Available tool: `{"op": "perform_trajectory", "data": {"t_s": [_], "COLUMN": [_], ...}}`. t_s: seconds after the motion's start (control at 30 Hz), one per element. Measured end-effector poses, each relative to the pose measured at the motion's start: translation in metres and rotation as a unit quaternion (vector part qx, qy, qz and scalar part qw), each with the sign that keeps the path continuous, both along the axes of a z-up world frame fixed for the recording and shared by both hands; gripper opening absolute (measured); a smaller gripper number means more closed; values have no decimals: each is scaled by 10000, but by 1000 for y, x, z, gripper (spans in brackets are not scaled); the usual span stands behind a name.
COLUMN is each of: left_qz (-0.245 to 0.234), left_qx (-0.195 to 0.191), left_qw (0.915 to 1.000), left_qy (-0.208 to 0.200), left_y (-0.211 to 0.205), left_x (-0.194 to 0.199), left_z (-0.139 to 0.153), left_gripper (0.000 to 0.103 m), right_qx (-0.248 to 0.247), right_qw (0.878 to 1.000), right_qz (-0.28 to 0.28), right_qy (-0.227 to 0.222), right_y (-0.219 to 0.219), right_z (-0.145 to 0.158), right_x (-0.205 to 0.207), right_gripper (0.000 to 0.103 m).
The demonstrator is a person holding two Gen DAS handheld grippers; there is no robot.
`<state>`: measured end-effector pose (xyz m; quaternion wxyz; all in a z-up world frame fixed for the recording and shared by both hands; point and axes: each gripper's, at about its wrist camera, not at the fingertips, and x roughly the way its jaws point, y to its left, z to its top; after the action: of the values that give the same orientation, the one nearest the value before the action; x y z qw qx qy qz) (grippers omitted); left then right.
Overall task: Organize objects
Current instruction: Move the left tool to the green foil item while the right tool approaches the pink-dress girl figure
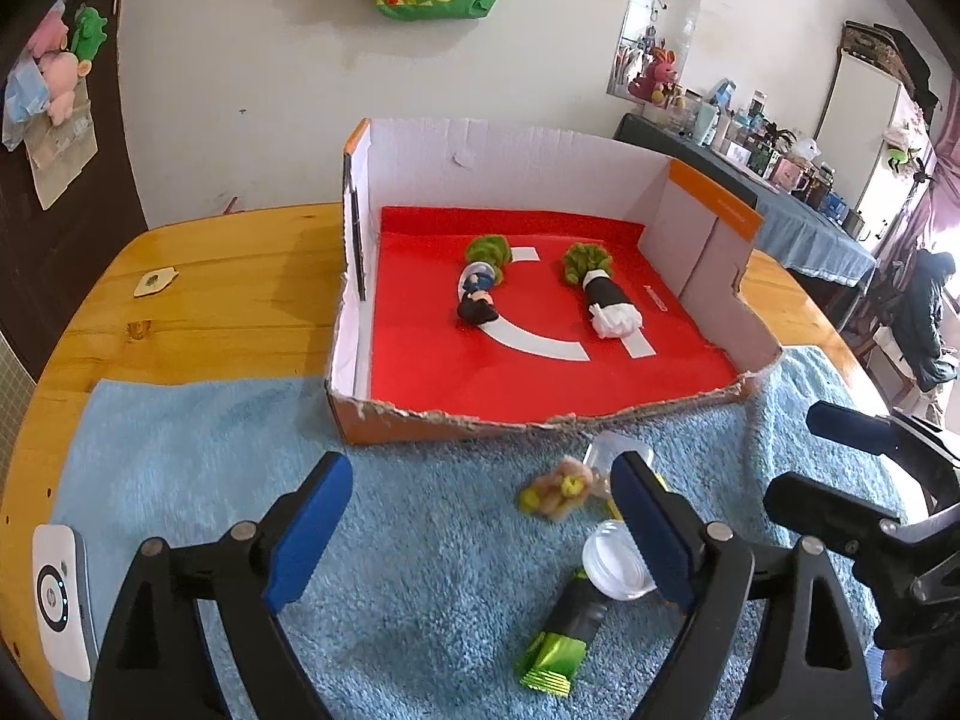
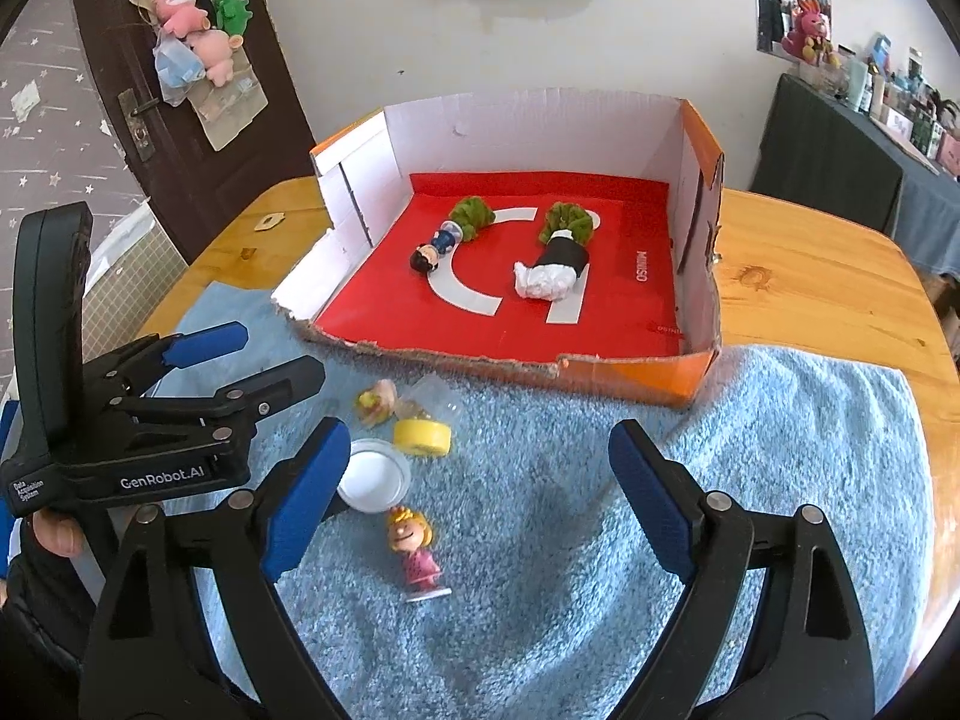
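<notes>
A torn cardboard box (image 1: 708, 240) (image 2: 699, 354) with a red floor holds two dolls lying flat, a dark-haired doll (image 2: 433, 251) and a black-and-white doll (image 2: 555, 267), each with a green pompom. On the blue towel (image 2: 660, 432) in front of the box lie a blonde figurine in pink (image 2: 414, 552), a white lid (image 2: 372, 474), a yellow ring (image 2: 423, 438), a tan fuzzy piece (image 1: 564, 489) and a black-and-green wrapper (image 1: 564, 630). My left gripper (image 1: 480, 534) (image 2: 279, 351) is open over the towel. My right gripper (image 2: 480, 504) (image 1: 804, 456) is open above the figurine.
A clear cup (image 1: 618, 453) lies against the box front. A white device (image 1: 60, 600) rests at the towel's left edge on the round wooden table (image 1: 198, 306). A door with plush toys (image 2: 198, 30) stands at the left, and a crowded side table (image 1: 780, 180) at the right.
</notes>
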<state>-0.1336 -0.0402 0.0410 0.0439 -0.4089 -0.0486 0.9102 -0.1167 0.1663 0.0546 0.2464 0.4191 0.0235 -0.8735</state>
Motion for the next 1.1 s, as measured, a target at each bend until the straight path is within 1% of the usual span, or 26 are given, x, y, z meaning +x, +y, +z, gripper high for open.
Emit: {"op": "perform_trajectory", "data": {"t_s": [0.37, 0.6, 1.1], "left_qz": [13, 0, -72], "left_qx": [-1, -24, -60], "left_qw": [10000, 10000, 9999], "left_qy": [-19, -43, -114], "left_y": [3, 6, 11], "left_x": [16, 27, 41], "left_z": [-4, -10, -22], "left_gripper": [90, 90, 90], "right_qx": [30, 33, 115], "right_qw": [10000, 10000, 9997], "right_qz": [29, 36, 19], "right_qy": [-27, -82, -195], "right_y": [0, 1, 5], "right_z": [-5, -13, -29], "right_x": [21, 34, 44], "right_gripper": [89, 89, 89]}}
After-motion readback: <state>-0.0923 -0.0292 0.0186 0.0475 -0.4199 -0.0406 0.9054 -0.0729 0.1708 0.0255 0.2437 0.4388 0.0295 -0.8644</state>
